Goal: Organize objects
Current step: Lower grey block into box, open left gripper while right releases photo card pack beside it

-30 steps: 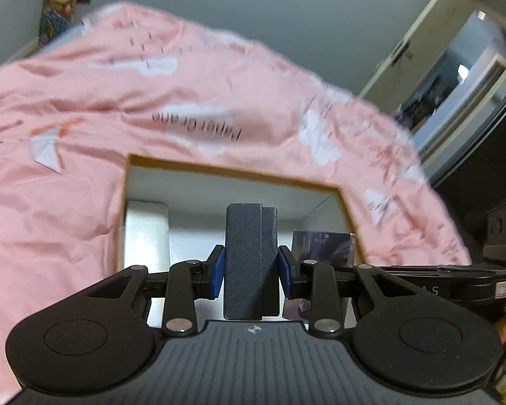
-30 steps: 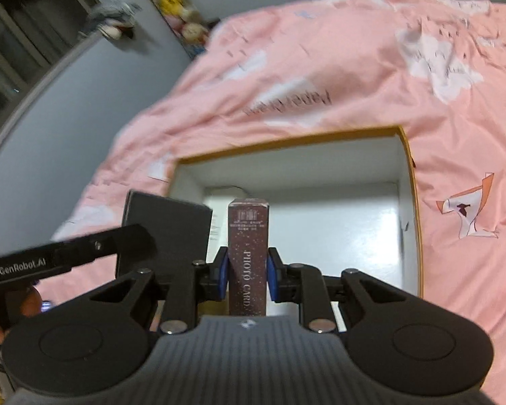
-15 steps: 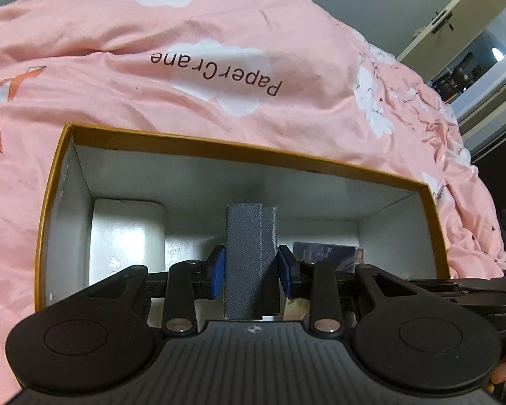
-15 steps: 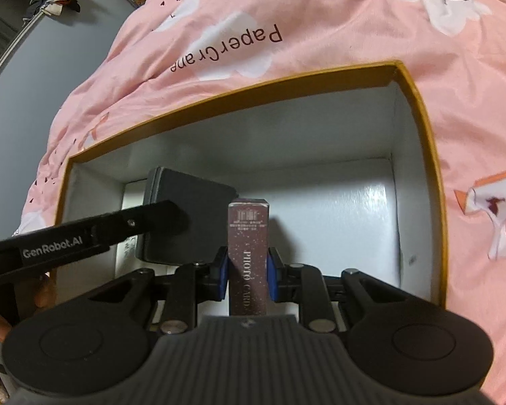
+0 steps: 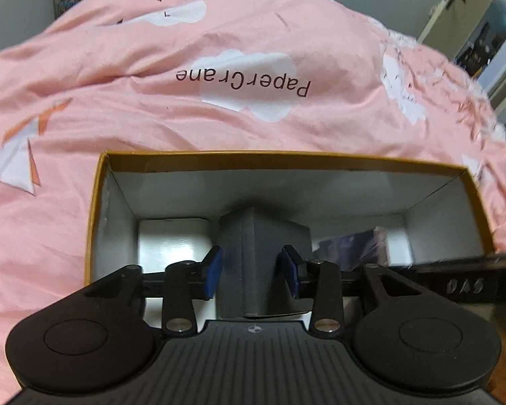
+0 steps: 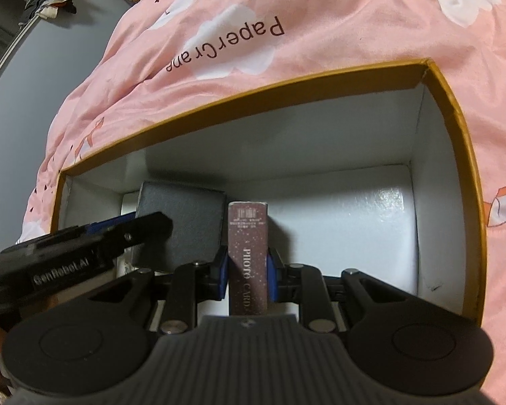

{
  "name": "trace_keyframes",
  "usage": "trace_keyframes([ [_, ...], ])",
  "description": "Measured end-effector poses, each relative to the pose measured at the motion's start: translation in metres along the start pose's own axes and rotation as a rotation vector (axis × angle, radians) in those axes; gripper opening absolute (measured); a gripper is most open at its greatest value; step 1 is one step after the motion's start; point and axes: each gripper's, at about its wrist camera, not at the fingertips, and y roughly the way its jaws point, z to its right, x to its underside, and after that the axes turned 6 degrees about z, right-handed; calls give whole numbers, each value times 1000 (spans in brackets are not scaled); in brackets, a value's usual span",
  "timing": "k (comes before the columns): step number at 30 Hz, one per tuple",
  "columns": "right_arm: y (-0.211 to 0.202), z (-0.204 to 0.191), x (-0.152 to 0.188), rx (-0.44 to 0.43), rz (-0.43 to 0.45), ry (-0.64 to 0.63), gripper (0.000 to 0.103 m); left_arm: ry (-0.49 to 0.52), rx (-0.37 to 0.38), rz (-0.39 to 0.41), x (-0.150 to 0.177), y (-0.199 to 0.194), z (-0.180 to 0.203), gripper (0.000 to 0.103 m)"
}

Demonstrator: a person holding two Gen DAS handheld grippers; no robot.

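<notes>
Left wrist view: left gripper just opened, pads clear of grey case standing between them inside orange-rimmed box. Right gripper clamped on maroon photo-card box, upright on the box floor beside the case. Box set on pink bedspread.

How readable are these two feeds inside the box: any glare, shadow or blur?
Left wrist: dark grey textured case soft-focused, shadowed behind; strong fisheye bends the orange-rimmed white box. Right wrist: glare on the box floor; maroon photo card pack lettering legible.
</notes>
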Motion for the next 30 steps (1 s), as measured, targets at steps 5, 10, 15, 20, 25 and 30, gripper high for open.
trace_keyframes([
  [5,-1,-3,-5,-3,17,4,24,90,-7,-3,2,-7,5,45],
  [10,5,-10,-11,-34,34,-24,24,216,-1,-39,11,-12,15,51],
  [15,18,-2,-17,-41,7,2,24,304,-42,-58,26,-6,27,55],
  [20,20,3,-20,-34,-4,-21,26,322,-109,-83,33,5,32,55],
  [25,20,1,-16,54,20,-100,39,234,-167,-70,31,9,29,57],
  [30,23,-7,-13,84,19,-180,41,177,-168,-66,29,10,23,57],
])
